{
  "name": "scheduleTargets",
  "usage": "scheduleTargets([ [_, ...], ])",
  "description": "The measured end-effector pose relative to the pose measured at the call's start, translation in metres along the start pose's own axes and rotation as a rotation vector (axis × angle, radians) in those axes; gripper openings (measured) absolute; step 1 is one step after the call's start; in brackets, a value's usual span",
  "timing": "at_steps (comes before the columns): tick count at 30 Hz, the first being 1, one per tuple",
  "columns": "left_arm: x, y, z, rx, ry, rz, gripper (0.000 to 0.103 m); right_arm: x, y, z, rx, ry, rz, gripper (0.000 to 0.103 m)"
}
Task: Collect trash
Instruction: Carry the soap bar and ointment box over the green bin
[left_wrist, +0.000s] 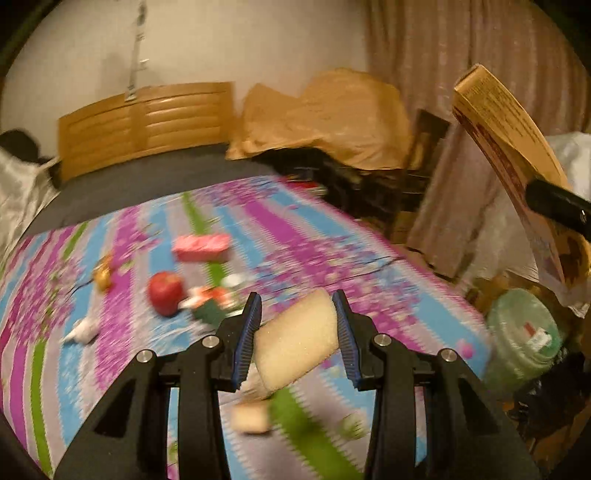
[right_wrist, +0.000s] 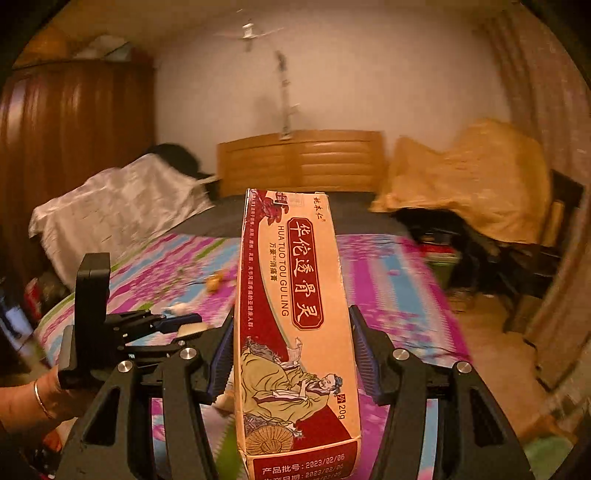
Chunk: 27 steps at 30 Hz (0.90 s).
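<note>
Pale sponge clamped in my left gripper, ointment box pinched upright in my right gripper, apple ahead-left on floral sheet.

Matt printed cardboard box, porous foam sponge, patterned cloth bedsheet.

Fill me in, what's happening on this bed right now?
A person is clearing trash off the floral bedspread with a claw in each hand. The left claw is shut on a pale sponge block, lifted above the bed. The right claw is shut on an orange ointment carton, held upright. An apple, a pink box and small wrappers lie on the spread. A green bag sits off the bed's corner.
</note>
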<state>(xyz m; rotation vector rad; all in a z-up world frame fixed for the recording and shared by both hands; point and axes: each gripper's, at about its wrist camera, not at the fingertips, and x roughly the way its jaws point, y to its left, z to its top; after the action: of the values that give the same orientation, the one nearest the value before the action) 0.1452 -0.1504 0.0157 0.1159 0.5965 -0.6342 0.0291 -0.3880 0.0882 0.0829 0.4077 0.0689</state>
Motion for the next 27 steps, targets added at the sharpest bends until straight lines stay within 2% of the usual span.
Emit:
scheduleTargets([
  [4, 0.011, -0.053, 0.020, 0.055, -0.018, -0.083, 0.038, -0.055, -0.047, -0.015, 0.071, -0.042, -0.137, 0.058],
  [10, 0.035, -0.154, 0.048, 0.172, -0.036, -0.246, 0.038, -0.159, -0.138, -0.058, 0.224, -0.070, -0.417, 0.058],
  [17, 0.060, -0.273, 0.054, 0.332, -0.039, -0.424, 0.038, -0.266, -0.220, -0.115, 0.387, -0.056, -0.737, 0.058],
  [20, 0.077, -0.324, 0.054, 0.378, 0.002, -0.505, 0.038, -0.289, -0.242, -0.134, 0.420, -0.017, -0.839, 0.058],
  [23, 0.089, -0.371, 0.049, 0.445, 0.035, -0.550, 0.038, -0.303, -0.263, -0.158, 0.473, 0.025, -0.896, 0.058],
  [27, 0.105, -0.416, 0.038, 0.498, 0.096, -0.604, 0.038, -0.297, -0.288, -0.186, 0.526, 0.091, -0.947, 0.058],
])
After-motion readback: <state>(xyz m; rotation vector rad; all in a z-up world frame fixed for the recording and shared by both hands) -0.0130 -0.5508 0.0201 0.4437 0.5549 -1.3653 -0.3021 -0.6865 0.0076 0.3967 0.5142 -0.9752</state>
